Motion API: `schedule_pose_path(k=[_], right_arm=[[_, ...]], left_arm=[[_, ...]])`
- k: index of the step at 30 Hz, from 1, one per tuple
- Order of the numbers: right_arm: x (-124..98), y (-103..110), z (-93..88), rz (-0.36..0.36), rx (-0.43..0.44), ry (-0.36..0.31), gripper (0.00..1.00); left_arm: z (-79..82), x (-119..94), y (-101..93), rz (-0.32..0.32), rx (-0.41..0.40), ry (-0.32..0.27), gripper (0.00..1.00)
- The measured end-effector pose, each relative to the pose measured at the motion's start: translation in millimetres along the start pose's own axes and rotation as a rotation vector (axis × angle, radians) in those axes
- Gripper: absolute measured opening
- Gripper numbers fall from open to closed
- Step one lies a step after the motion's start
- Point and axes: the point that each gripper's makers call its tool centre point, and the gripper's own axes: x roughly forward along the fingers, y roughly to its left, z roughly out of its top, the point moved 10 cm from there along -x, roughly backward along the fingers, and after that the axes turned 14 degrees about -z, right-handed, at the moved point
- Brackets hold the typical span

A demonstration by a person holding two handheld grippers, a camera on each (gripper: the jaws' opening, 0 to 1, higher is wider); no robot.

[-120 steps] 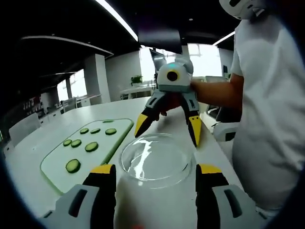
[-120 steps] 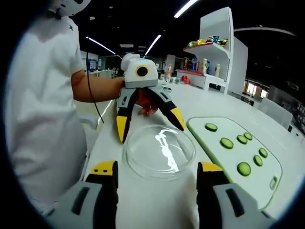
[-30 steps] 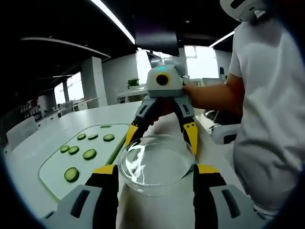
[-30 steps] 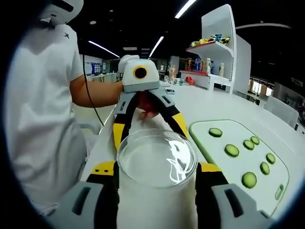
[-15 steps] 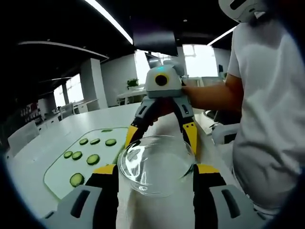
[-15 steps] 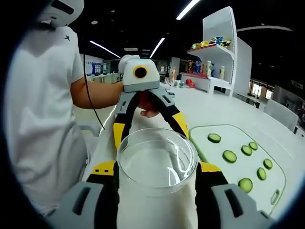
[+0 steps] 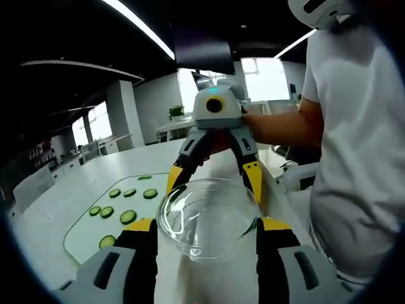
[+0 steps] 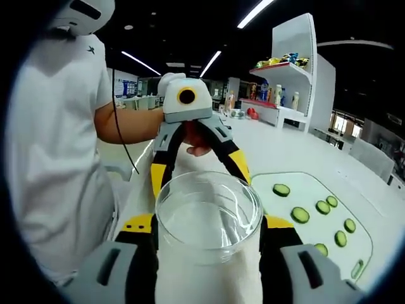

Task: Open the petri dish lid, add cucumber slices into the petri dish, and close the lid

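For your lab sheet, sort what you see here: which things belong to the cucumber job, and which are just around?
Job: dish, cucumber slices, green board, left tool, right tool.

Around: shelf of bottles, white table, plant.

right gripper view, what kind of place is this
Probably an open-plan office or demo showroom rather than a lab: a long white table, a white display shelf stocked with colourful bottles and packets, and strip ceiling lights. More tables stand in the background.
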Motion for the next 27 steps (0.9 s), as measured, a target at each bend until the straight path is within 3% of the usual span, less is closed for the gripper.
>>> schedule_pose_path(k=[27], right_arm=[[7.7, 4.1, 3.8, 0.014, -0.018, -0.009, 0.63]], left_arm=[[-2.3, -8.1, -5.7, 0.018, -0.002, 0.021, 0.61]])
